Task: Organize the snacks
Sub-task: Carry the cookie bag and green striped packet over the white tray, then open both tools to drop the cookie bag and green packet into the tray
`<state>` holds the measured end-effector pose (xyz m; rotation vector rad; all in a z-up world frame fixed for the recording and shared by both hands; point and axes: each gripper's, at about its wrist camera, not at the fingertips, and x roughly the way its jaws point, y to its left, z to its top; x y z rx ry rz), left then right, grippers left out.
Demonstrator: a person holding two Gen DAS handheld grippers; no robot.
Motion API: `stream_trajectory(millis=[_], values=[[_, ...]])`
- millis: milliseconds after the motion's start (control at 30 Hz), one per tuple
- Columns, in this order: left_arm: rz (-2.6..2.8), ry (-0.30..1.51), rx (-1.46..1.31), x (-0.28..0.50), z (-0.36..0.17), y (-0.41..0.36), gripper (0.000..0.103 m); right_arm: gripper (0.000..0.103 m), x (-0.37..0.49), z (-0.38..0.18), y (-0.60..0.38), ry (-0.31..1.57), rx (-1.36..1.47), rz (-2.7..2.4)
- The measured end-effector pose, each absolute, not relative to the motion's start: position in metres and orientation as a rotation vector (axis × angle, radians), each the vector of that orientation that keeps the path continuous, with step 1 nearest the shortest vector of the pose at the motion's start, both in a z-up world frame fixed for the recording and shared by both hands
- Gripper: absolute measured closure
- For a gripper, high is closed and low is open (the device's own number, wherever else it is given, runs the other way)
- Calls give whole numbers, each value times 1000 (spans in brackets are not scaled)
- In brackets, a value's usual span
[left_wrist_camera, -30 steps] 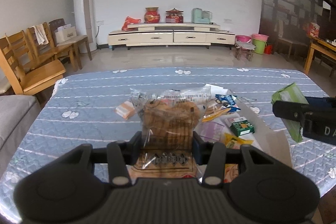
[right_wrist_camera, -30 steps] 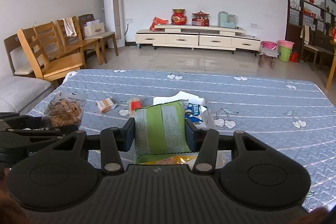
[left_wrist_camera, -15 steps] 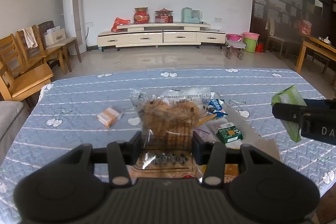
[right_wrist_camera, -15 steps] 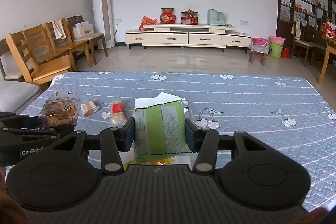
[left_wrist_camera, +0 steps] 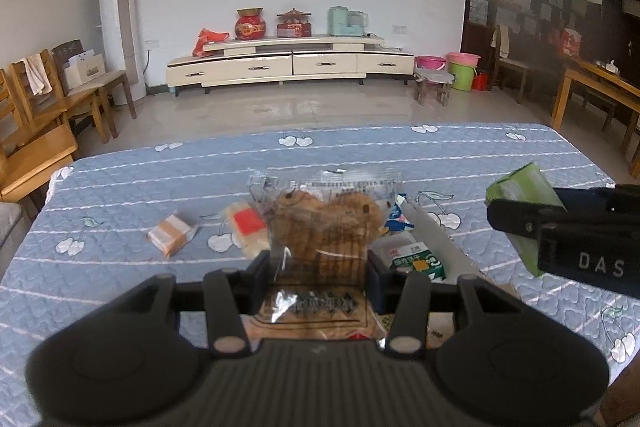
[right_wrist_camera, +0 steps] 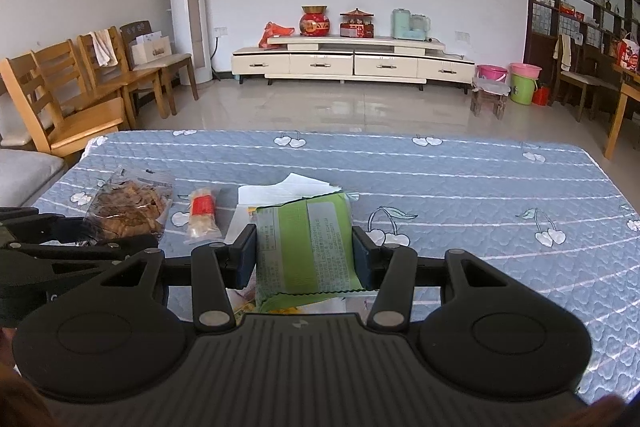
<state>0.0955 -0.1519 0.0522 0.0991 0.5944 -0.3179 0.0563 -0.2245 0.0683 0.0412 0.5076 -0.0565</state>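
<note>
Blue quilted cloth (right_wrist_camera: 460,187) covers the table at mid frame in both views, with a tiled living room behind. At lower centre of the left wrist view, the left gripper (left_wrist_camera: 318,271) is clamped on a clear cookie bag (left_wrist_camera: 324,223), held upright above the cloth. At lower centre of the right wrist view, the right gripper (right_wrist_camera: 305,253) is clamped on a green packet (right_wrist_camera: 306,247), also held clear of the cloth. Below and between the two lies a white box (left_wrist_camera: 432,227) holding a small green carton (left_wrist_camera: 418,261); a red-banded pack (left_wrist_camera: 246,227) and an orange-wrapped pack (left_wrist_camera: 170,237) lie loose on the cloth at left of centre. Probable risks: the cookie bag is thin film gripped near its lower part, so it may slip or fold over if tilted, and excess pressure would likely crush the cookies. The two grippers sit near each other, so lowering both toward the box at once could cause a collision or push the box along the cloth. The green packet is soft and may buckle on release.
</note>
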Motion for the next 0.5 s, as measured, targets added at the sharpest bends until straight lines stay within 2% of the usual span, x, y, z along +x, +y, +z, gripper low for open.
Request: stream_trajectory(millis=[500], values=[[-324,652,91,125,31,-160,56,42,82,55,-218,571,42,-64]])
